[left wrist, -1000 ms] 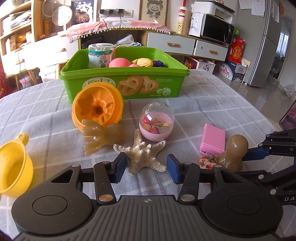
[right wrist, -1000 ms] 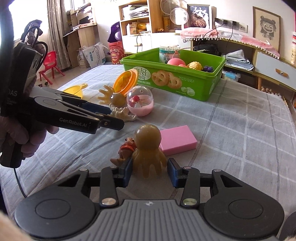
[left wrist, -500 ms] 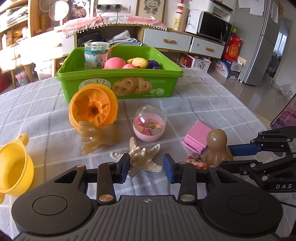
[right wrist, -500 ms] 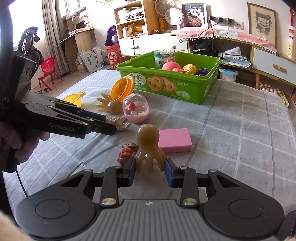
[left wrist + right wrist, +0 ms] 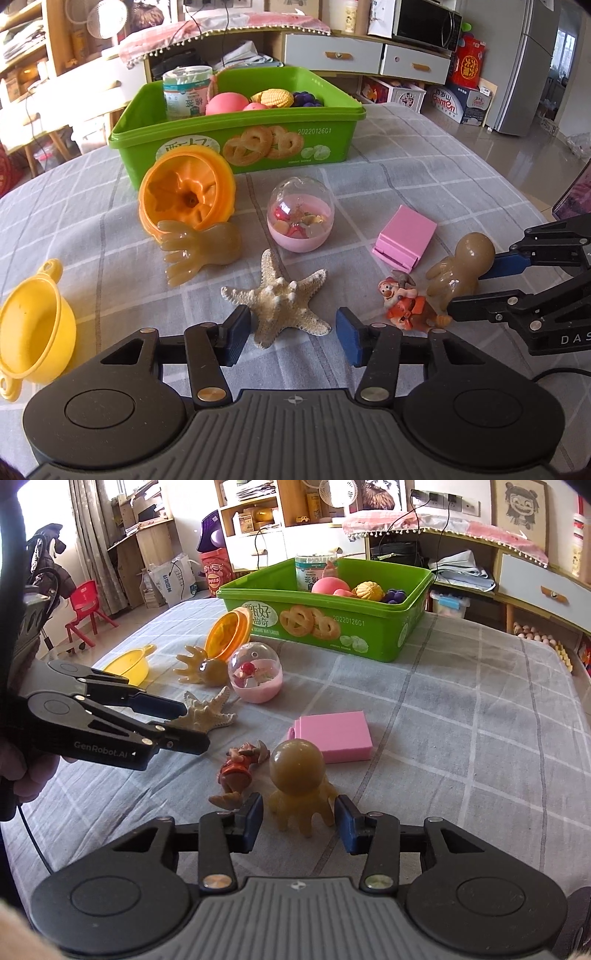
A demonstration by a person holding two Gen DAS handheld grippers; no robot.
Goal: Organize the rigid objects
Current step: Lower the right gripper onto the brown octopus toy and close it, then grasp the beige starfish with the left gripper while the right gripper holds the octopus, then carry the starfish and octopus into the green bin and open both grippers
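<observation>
My left gripper [image 5: 291, 334] is open with its fingers on either side of a pale starfish [image 5: 277, 297] that lies on the checked cloth. My right gripper [image 5: 299, 821] is open around a brown octopus toy [image 5: 299, 775], its pads close to the legs. The octopus also shows in the left wrist view [image 5: 461, 269], between the right gripper's fingers. A small orange dwarf figurine [image 5: 240, 768] lies just left of the octopus. A green biscuit bin [image 5: 236, 122] holding toys stands at the back.
On the cloth lie a pink block [image 5: 404, 236], a clear capsule ball with a pink base [image 5: 301, 218], a second brown octopus [image 5: 201, 247], an orange mould [image 5: 184, 197] and a yellow pot [image 5: 31, 328]. Shelves and drawers stand behind the table.
Both grippers have drawn back a little and risen. The octopus now sits lifted and tilted between the right gripper's fingers. The left fingers have spread wider around the starfish.
</observation>
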